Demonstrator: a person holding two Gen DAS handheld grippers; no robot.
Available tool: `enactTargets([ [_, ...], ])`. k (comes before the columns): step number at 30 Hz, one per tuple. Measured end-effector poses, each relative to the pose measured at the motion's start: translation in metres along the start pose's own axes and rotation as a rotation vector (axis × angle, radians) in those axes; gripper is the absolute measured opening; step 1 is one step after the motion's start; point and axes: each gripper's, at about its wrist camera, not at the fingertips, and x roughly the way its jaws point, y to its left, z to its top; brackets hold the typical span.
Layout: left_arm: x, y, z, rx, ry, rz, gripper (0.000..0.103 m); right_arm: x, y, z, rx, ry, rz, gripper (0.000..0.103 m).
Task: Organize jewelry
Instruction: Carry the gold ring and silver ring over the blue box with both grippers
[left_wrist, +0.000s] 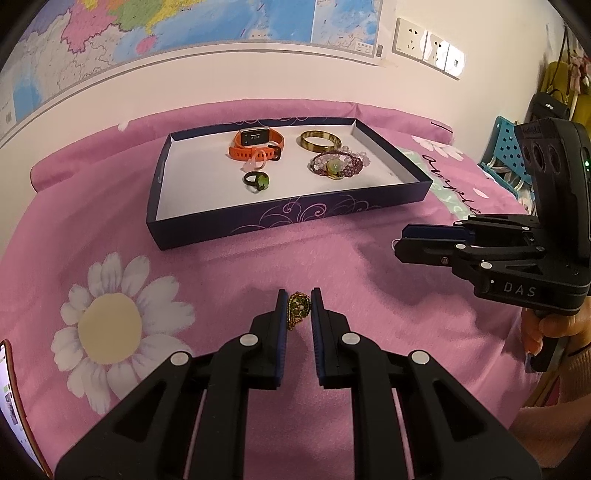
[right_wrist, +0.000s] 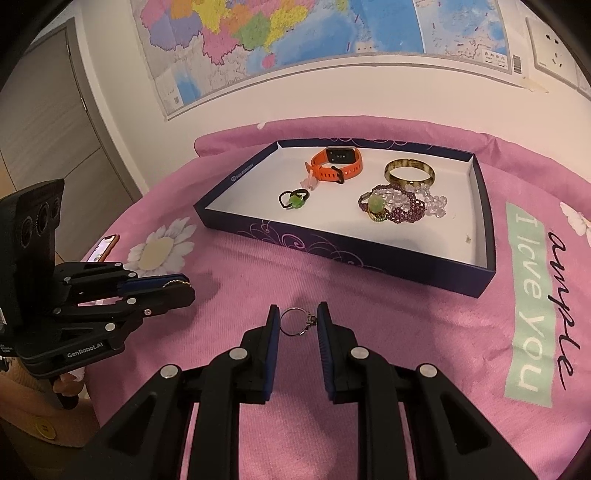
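Left hand-held gripper (left_wrist: 299, 308) is clenched on a gold ring with a green stone (left_wrist: 298, 309). That ring sits right between the two blue pads, near their tips, and it is up off the pink blanket (left_wrist: 229, 266). Right hand-held gripper (right_wrist: 298, 321) is clenched on a thin silver ring (right_wrist: 295, 322). Its round hoop stands between the pads, with its small top part touching the right pad. Both hand-held grippers point down at a slant toward the bed.

Now from big things to small things. The pink blanket covers the bed and has white daisies and some writing on it. On the blanket, beyond both hand-held grippers, lies a flat dark blue box (right_wrist: 369, 258) with a white inside. The two held rings are outside the box, on the near side of it.

Inside the box, at the back, lies an orange watch (right_wrist: 338, 162). Next to it is a gold bangle (right_wrist: 409, 173). In front of the bangle is a heap of purple and clear bead bracelets (right_wrist: 406, 206), with a green bead resting on it. In front of the watch lies a black ring with a green stone (right_wrist: 293, 199), apart from the heap.

A phone (right_wrist: 105, 248) lies on the blanket near the left hand-held gripper.
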Motion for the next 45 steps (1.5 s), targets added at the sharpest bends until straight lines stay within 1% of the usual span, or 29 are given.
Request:
enactTargets([
  [45,-0.004,-0.005,0.036,0.038,-0.079,0.019,0.013,-0.013,-0.006,0.02,-0.037,-0.063,-0.009,0.019],
])
